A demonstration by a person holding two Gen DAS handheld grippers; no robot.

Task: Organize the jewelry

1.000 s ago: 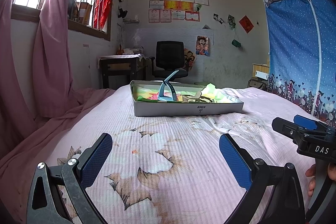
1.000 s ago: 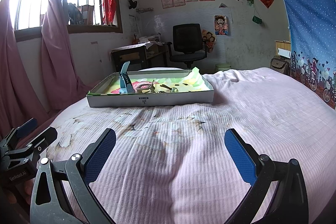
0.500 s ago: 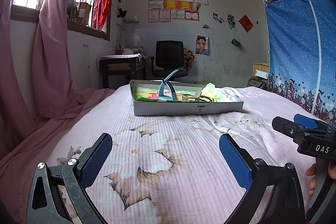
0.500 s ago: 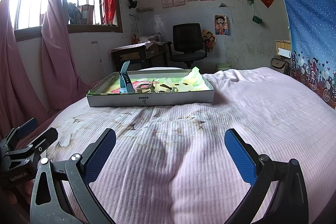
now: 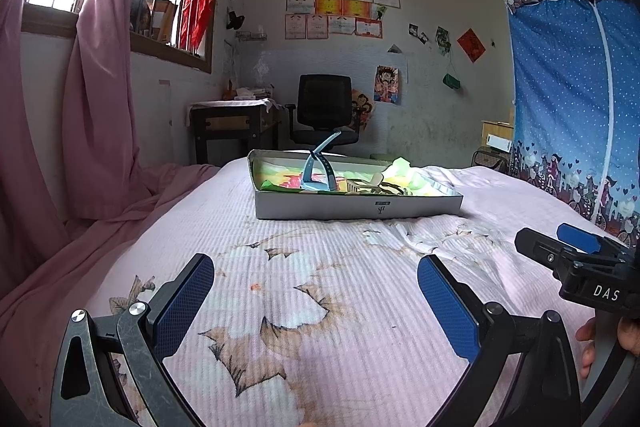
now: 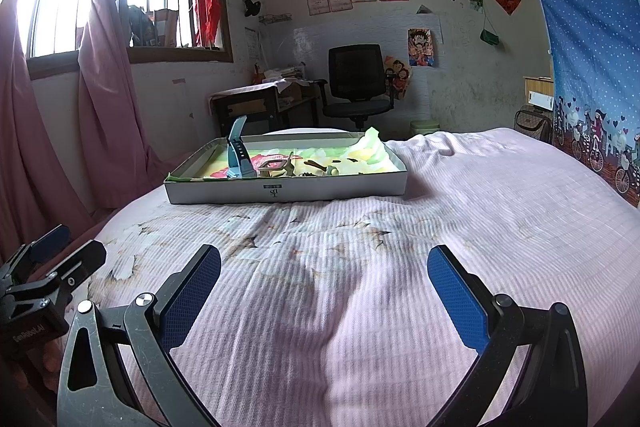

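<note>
A shallow white box [image 5: 356, 207] [image 6: 286, 190] sits on the pink bedspread, well ahead of both grippers. In it a blue watch band [image 5: 318, 167] [image 6: 239, 151] stands up on the left. Beside the band lie small brownish jewelry pieces [image 5: 372, 186] [image 6: 296, 167] on green and yellow paper. My left gripper [image 5: 316, 303] is open above the bedspread, nothing between its fingers. My right gripper [image 6: 324, 291] is likewise open and empty, and it also shows at the right edge [image 5: 576, 259] of the left wrist view.
A pink curtain [image 5: 100, 99] hangs at the left and drapes onto the bed edge. Behind the box stand a black office chair [image 5: 324, 111] and a dark desk [image 5: 232, 131]. A blue fabric wardrobe [image 5: 576, 99] rises at the right.
</note>
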